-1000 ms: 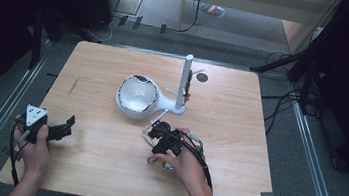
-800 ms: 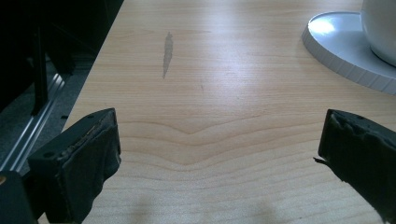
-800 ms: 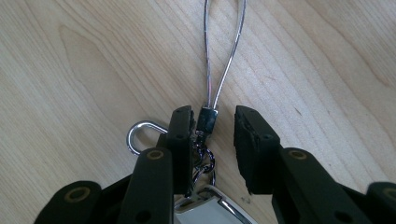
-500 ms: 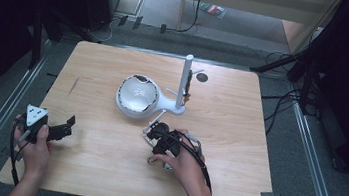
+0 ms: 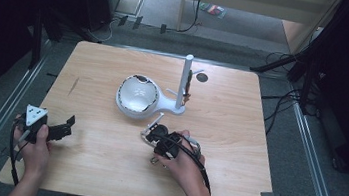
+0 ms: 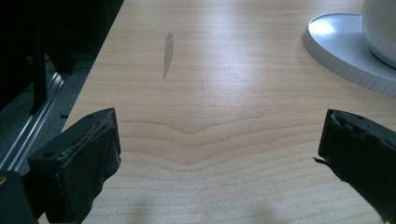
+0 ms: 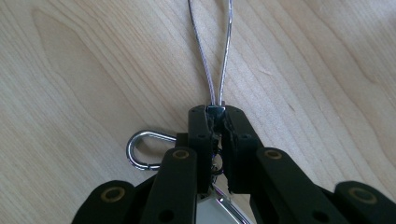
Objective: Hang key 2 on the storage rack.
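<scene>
While I am reading the table from left to right, the left gripper is idling near the left edge, jaws standing wide apart and holding nothing. Further right, the right gripper is clamping a wire loop with its keyring clasp, jaws having just been closing on its ferrule, low on the table just in front of the white stand. Grasping is in hand, I judge; lifting toward the stand's pole is calling for a steady carry
</scene>
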`<state>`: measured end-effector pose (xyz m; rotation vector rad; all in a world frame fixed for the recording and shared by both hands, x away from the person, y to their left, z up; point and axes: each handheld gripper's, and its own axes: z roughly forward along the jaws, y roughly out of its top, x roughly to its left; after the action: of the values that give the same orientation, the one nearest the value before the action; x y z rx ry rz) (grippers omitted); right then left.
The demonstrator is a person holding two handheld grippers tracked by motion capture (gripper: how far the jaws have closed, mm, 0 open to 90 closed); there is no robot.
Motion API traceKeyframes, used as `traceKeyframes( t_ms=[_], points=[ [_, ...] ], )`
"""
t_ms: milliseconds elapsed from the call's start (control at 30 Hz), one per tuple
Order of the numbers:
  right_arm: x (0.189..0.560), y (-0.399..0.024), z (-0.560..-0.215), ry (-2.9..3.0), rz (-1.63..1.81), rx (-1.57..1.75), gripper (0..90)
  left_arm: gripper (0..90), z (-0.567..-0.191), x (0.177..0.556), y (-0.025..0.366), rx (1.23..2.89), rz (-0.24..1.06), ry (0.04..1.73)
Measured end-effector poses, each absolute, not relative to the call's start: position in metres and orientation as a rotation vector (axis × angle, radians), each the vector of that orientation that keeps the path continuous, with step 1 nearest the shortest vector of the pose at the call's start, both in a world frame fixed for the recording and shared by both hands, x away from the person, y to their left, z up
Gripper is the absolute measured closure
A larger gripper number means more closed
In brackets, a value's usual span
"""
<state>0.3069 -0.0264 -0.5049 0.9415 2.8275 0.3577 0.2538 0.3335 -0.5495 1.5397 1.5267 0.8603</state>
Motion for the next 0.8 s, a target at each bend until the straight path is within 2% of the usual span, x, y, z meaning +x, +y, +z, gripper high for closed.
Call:
traceKeyframes(
  t_ms=[800],
  points=[
    [0.301, -0.059, -0.461, 2.597, 0.709, 0.998, 83.9, 0.0, -0.55, 0.254, 0.333, 1.538, 0.869, 1.525]
  ],
)
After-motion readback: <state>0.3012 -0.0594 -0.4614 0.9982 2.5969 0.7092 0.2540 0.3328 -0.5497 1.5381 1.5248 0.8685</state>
